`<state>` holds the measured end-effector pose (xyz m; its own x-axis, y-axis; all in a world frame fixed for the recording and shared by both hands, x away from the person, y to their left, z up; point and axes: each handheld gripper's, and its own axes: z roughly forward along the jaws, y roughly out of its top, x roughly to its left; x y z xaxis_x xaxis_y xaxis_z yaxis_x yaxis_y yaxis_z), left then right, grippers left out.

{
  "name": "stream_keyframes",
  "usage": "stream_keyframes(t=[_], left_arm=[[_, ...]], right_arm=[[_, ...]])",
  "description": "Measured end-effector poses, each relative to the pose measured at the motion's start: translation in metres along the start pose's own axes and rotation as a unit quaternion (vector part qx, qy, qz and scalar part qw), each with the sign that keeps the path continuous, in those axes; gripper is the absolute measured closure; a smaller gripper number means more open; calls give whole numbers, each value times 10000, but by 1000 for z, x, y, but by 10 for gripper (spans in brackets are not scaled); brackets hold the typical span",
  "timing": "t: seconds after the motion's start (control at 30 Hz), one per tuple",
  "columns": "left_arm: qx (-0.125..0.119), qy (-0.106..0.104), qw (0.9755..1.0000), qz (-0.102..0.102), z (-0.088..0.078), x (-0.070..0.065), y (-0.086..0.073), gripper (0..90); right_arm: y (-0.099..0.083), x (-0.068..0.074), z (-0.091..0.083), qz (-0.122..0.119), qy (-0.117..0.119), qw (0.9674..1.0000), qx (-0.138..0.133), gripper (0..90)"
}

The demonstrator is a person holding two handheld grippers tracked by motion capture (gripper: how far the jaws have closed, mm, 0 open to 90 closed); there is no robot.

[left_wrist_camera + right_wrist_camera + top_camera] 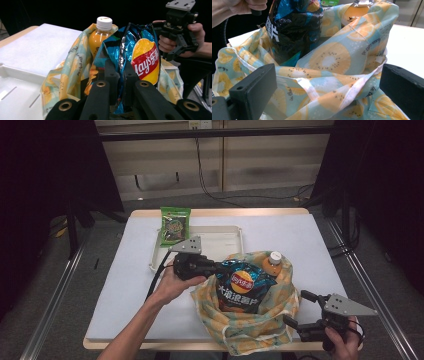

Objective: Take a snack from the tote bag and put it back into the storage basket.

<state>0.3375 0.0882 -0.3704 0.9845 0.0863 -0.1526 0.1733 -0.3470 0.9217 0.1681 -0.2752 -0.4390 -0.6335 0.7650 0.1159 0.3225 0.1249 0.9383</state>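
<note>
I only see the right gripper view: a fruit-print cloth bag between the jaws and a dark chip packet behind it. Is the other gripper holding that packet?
Observer: Yes. In the left gripper view the left gripper is shut on the upper edge of the chip packet, which stands in the mouth of the cloth bag.
Operator: What's the orange thing at the top of my picture?
Observer: A bottle of orange drink with a white cap, upright inside the bag.
Operator: Anything left outside the bag?
Observer: In the high view a green snack packet lies at the far left corner of a white tray.
</note>
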Motion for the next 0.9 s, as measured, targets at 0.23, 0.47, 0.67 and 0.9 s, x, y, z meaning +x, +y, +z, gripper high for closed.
stream_keyframes(t=[0.23,0.47,0.67,0.9], left_arm=[[-62,-92,9999,-16,-1,-8,7,867],[-248,-76,9997,-12,-3,-15,16,868],[-318,-101,9994,-5,-8,-18,25,868],[-540,-106,9985,-54,-14,-19,31,868]], right_arm=[[0,0,0,-6,9,10000,-4,5],[0,0,0,-13,9,10000,-23,5],[0,0,1,-25,-15,10000,-22,5],[0,-1,0,19,-34,10000,-22,5]])
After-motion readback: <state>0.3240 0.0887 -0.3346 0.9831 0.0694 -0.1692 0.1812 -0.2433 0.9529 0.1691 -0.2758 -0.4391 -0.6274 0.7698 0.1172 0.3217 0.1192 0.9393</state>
